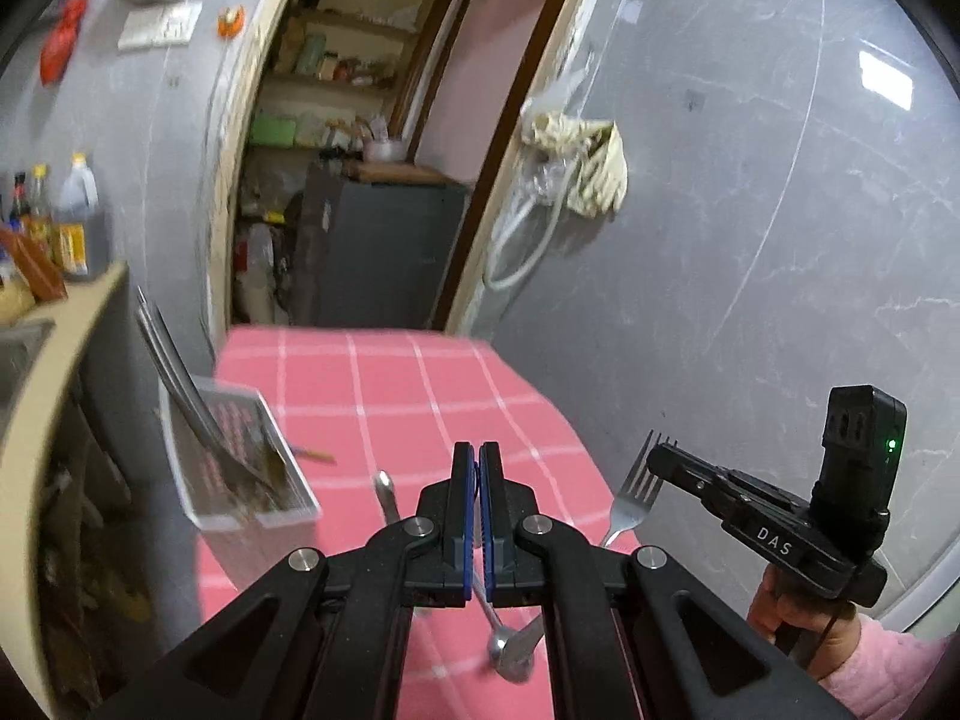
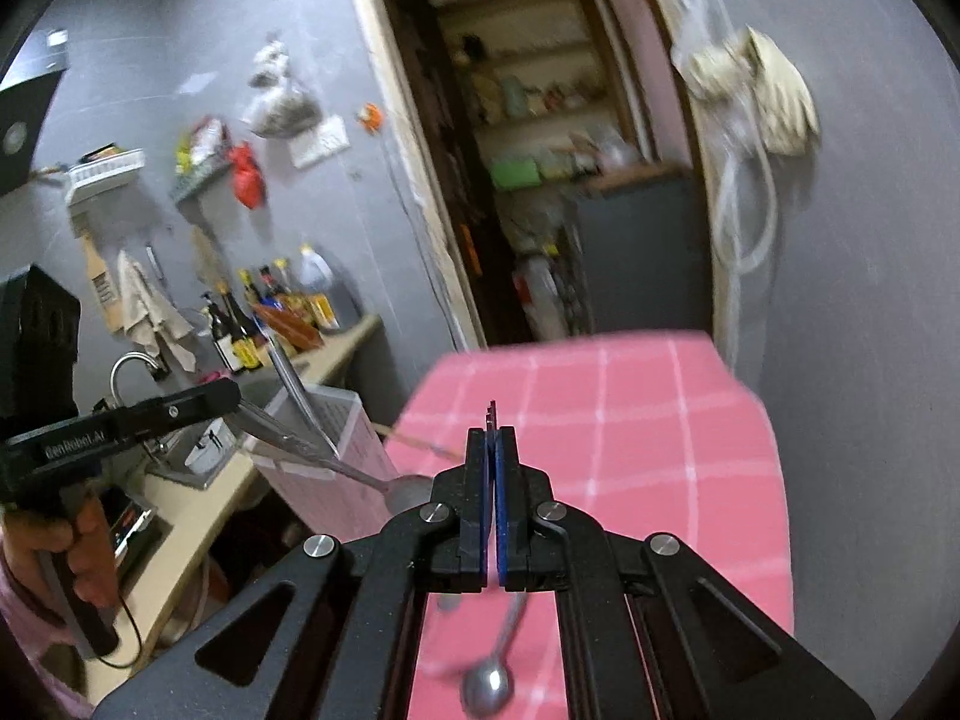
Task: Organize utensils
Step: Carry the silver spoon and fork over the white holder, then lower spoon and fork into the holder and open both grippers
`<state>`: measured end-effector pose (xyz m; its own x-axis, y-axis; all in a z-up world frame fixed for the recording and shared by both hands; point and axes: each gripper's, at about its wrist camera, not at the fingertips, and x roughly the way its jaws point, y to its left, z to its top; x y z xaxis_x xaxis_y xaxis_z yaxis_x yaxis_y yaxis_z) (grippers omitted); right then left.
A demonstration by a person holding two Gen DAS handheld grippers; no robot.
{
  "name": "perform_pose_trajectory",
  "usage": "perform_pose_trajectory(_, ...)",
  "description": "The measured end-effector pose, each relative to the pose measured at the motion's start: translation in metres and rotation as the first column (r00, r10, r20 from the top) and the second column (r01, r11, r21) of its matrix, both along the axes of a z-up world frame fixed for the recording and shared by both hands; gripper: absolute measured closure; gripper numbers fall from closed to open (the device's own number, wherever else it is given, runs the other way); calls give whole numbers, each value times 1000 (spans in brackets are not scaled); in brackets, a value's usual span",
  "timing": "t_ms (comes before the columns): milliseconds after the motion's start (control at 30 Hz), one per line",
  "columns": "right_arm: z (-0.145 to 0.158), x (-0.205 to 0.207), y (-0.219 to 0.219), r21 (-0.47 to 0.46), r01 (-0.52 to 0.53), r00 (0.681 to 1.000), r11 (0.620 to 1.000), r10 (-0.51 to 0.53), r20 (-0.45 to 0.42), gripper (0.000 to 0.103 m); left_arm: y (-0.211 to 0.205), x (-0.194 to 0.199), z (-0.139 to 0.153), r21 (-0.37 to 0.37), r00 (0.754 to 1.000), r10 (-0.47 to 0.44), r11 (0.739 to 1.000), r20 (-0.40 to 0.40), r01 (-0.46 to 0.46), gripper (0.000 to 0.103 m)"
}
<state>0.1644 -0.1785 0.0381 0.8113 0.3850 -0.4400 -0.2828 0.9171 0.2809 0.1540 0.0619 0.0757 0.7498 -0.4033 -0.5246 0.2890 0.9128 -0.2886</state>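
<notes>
Both pairs of fingers are clenched, and each grasps a utensil.

Left gripper [image 1: 479, 468]: blue pads pressed together. From the right wrist view I see it grasping a spoon [image 2: 384, 480] by the handle, with the bowl hanging down off the tips, above the worktop [image 2: 630, 420].

Right gripper [image 2: 492, 444]: fingers clamped on a fork [image 1: 633, 498]. It is pinched up near the head. The tines poke out past the tips and the handle trails down below. My hand [image 1: 774, 606] and a pink sleeve [image 1: 888, 660] are behind it.

Nearest on the worktop, under the right fingers, a second spoon [image 2: 487, 690] lies on the pink checked cloth [image 1: 390, 396]. There is more metal beside it, too blurred to tell what.

Further out, at the cloth's left edge, stands the white perforated utensil box [image 1: 240, 480]. Long metal pieces [image 1: 162, 354] stand in it and lean out over its rim. A chopstick [image 1: 312, 453] lies on the cloth just beside the box.

Left of that is a kitchen counter [image 2: 336, 348] with a tap [image 2: 129, 363] and bottles [image 2: 240, 324].

Far end: grey wall, an open doorway with stocked shelves [image 1: 354, 66], and a pale rag [image 1: 582, 162] hanging off the frame.
</notes>
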Motion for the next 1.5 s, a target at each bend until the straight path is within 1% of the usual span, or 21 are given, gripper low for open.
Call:
perform_pose_trajectory(167, 41, 21, 21, -21, -44, 992, 999, 46, 118, 101, 26, 3, 44, 52, 995, 49, 997, 84, -54, 101)
perform_pose_trajectory(333, 68, 40, 50, -49, -76, 975, 996, 85, 204, 101, 54, 4, 77, 109, 983, 116, 985, 143, -132, 101)
perform_pose_trajectory(400, 78, 48, 67, -74, -94, 964, 993, 109, 242, 101, 61, 5, 83, 133, 979, 131, 979, 154, -152, 101)
perform_pose_trajectory(500, 86, 56, 92, -118, -118, 949, 986, 147, 278, 101, 69, 8, 84, 167, 978, 150, 971, 144, -173, 101)
perform_pose_trajectory(667, 89, 64, 128, -209, -155, 927, 966, 215, 307, 101, 75, 17, 72, 209, 982, 168, 961, 86, -183, 101)
perform_pose_trajectory(767, 84, 66, 146, -259, -182, 917, 949, 259, 305, 101, 73, 20, 62, 240, 983, 176, 953, 56, -184, 101)
perform_pose_trajectory(833, 76, 67, 157, -302, -197, 912, 933, 287, 292, 101, 71, 23, 57, 263, 983, 179, 947, 41, -184, 101)
perform_pose_trajectory(900, 68, 68, 164, -323, -213, 912, 922, 307, 272, 101, 69, 26, 52, 287, 983, 182, 940, 27, -182, 101)
perform_pose_trajectory(1033, 52, 73, 167, -318, -253, 916, 914, 332, 225, 101, 69, 35, 39, 305, 982, 189, 936, -13, -176, 101)
perform_pose_trajectory(1200, 30, 78, 166, -293, -293, 924, 910, 349, 159, 101, 70, 45, 17, 296, 976, 205, 939, -74, -174, 100)
perform_pose_trajectory(1267, 22, 79, 163, -269, -307, 927, 913, 351, 134, 100, 72, 48, 8, 270, 973, 209, 946, -96, -177, 100)
perform_pose_trajectory(1333, 17, 81, 162, -243, -320, 928, 916, 355, 115, 100, 74, 52, 0, 227, 970, 210, 958, -125, -178, 100)
perform_pose_trajectory(1400, 11, 83, 157, -197, -342, 927, 919, 364, 92, 99, 76, 54, -8, 183, 967, 209, 966, -146, -182, 99)
perform_pose_trajectory(1500, 5, 84, 149, -148, -346, 930, 927, 359, 75, 98, 81, 55, -18, 131, 962, 209, 973, -174, -188, 98)
